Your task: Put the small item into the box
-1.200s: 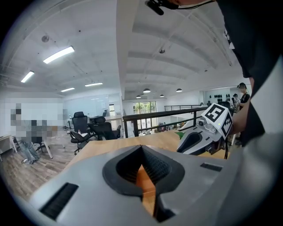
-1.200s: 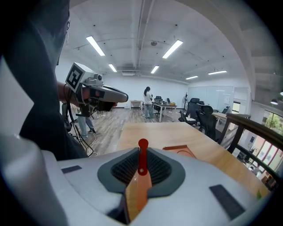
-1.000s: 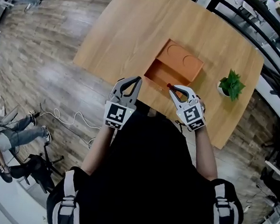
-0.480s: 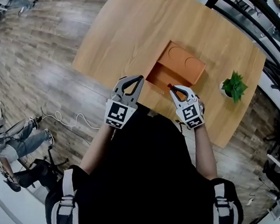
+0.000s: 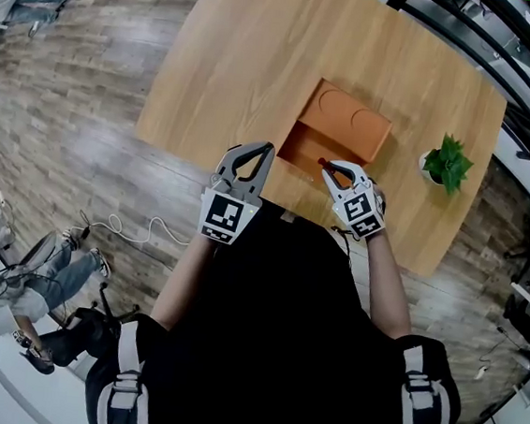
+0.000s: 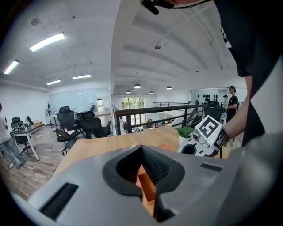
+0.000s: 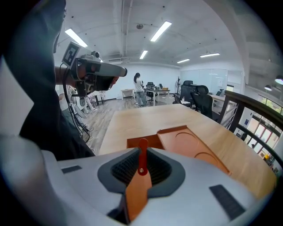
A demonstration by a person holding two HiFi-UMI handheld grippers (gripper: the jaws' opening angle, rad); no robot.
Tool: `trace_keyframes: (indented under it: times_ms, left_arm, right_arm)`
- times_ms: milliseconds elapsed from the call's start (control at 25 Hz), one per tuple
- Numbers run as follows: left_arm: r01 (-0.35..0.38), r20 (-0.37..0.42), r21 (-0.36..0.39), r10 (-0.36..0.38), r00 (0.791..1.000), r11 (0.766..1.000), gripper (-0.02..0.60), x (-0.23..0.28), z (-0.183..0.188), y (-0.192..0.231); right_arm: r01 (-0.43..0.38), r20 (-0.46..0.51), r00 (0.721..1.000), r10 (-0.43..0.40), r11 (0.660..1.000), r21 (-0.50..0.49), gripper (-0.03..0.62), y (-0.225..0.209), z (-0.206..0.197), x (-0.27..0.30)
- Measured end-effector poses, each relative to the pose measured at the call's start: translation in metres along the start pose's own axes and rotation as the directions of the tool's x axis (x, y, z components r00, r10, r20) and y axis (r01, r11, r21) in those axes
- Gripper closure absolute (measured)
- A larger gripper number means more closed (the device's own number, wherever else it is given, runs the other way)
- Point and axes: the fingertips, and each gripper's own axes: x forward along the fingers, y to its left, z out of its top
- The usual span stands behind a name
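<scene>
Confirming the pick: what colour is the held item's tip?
Red; the item's tip shows best in the right gripper view.

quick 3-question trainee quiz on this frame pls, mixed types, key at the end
1. True or false: the right claw is empty.
2. Multiple choice: the box on the table is A) open, B) closed, C) stacked on the plant.
3. Fill in: in the head view, the potted plant stands to the box's ____.

Key: 1 false, it is shut on the small item; 2 A; 3 right.
</scene>
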Motion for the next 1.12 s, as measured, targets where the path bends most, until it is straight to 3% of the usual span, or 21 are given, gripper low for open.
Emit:
trace_keyframes:
  times_ms: [800, 1120]
  left_arm:
    - [0.037, -0.025, 0.009, -0.036, 0.999, 0.999, 0.560, 0.014, -0.006, 0.017]
    - [0.050, -0.028, 0.021, -0.049, 0.998, 0.999, 0.560, 0.020, -0.005, 0.020]
  right_arm:
    - [-0.004, -0.104, 0.995, 0.011, 0.998, 0.067, 0.528, -0.014, -0.038, 0.052]
    - [0.007, -0.198, 0.980, 0.006, 0.998, 0.068, 0.528, -0.020, -0.056, 0.073]
